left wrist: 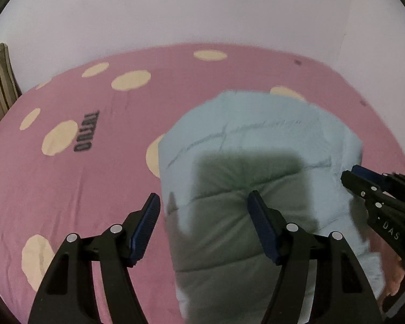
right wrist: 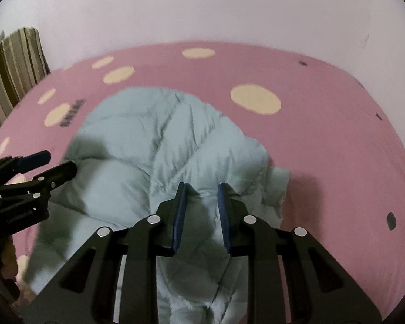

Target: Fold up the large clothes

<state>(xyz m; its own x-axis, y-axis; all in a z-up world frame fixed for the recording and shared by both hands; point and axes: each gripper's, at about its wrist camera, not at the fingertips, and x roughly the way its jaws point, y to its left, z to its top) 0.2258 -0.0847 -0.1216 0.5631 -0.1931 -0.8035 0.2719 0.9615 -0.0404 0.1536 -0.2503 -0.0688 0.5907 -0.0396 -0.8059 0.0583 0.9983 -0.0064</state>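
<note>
Item 1: puffer jacket (left wrist: pixel 270 145), pale blue-green, quilted in padded panels. It is laid on a bed sheet (left wrist: pixel 67 183), gathered into a rumpled, partly folded bundle, with its bulk towards the near side of the bed. In the right wrist view a looser flap of the jacket is seen bunched at its right edge.

Item 2: left hand-held gripper (left wrist: pixel 203 202), black frame with blue pads. Its jaws are spread wide and nothing is clasped between them. It is held above the left edge of the jacket, one finger over the sheet, the other over the padded fabric; whether the fabric is touched cannot be told. A dark shadow is cast on the jacket ahead of it.

Item 3: right hand-held gripper (right wrist: pixel 201 191), same make. Its jaws are parted by a narrow gap, and jacket fabric is seen in line with that gap, but the pads are not seen pressing on it; it is read as released. It is poised over the right part of the jacket.

Item 4: bed sheet, pink, printed with cream ovals and dark lettering, spread flat under the jacket.

Item 5: wall (right wrist: pixel 202 8), plain and pale, behind the bed.

Item 6: striped fabric (right wrist: pixel 10 64), green and beige, at the far left beside the bed
</note>
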